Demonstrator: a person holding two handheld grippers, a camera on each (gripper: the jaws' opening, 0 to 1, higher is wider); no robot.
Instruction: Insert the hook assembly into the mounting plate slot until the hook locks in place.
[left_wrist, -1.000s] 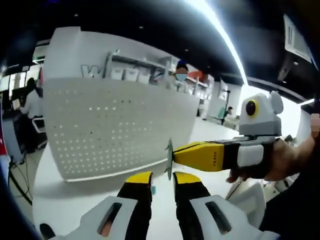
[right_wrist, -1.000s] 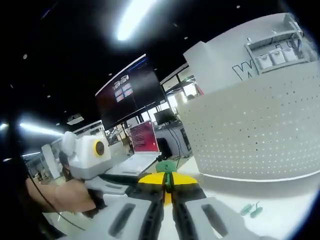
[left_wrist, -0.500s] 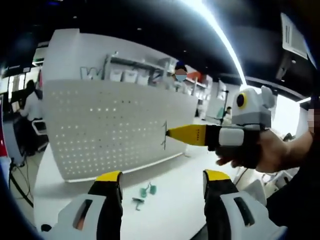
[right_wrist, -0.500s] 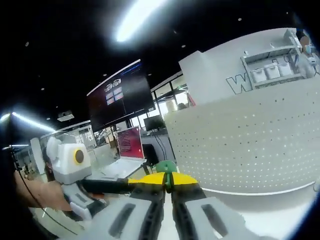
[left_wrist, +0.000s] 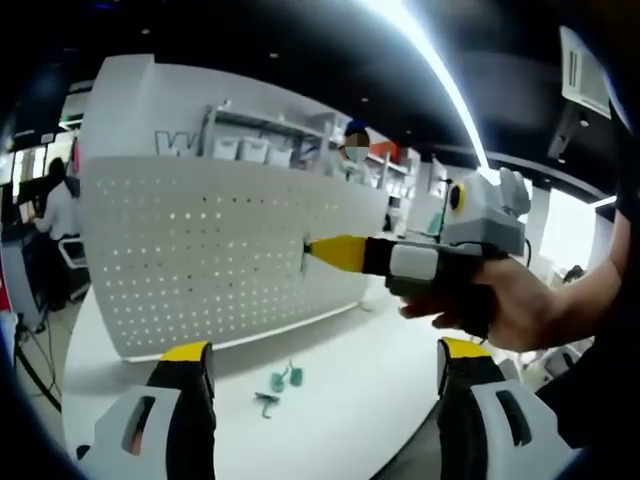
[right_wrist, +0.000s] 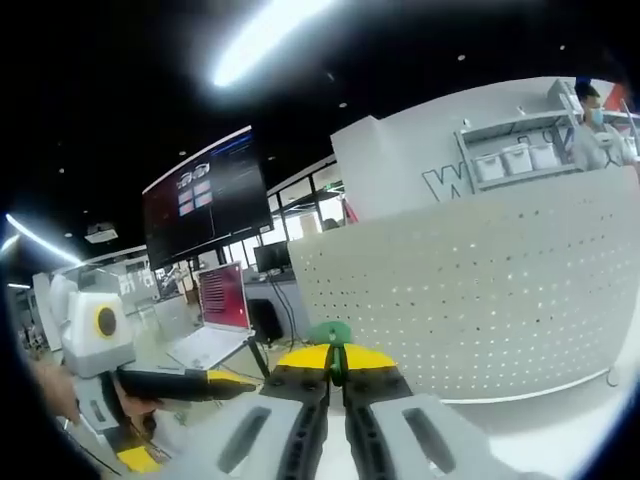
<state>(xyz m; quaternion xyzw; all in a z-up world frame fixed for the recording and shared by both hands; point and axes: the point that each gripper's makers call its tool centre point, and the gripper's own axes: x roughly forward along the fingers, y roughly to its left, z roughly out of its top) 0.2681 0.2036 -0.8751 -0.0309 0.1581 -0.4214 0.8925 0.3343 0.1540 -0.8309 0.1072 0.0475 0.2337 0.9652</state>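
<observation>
The white perforated mounting plate (left_wrist: 200, 255) stands upright on a white table (left_wrist: 340, 400). In the left gripper view my right gripper (left_wrist: 312, 252) reaches in from the right in a person's hand, its yellow tips pinched on a thin hook right against the plate's face. The right gripper view has that gripper (right_wrist: 335, 360) shut on the green hook assembly (right_wrist: 330, 334), with the plate (right_wrist: 480, 290) just ahead. My left gripper (left_wrist: 322, 365) stands wide open with nothing between its fingers, back from the plate.
Two loose green and dark hooks (left_wrist: 277, 385) lie on the table below the plate. A person's hand (left_wrist: 520, 310) holds the right gripper. A laptop (right_wrist: 215, 325) and a big dark screen (right_wrist: 205, 195) stand to the left. Shelving with bins (left_wrist: 260, 145) rises behind the plate.
My left gripper has gone from nearly shut to wide open. The right gripper has carried the hook leftward up to the plate's face.
</observation>
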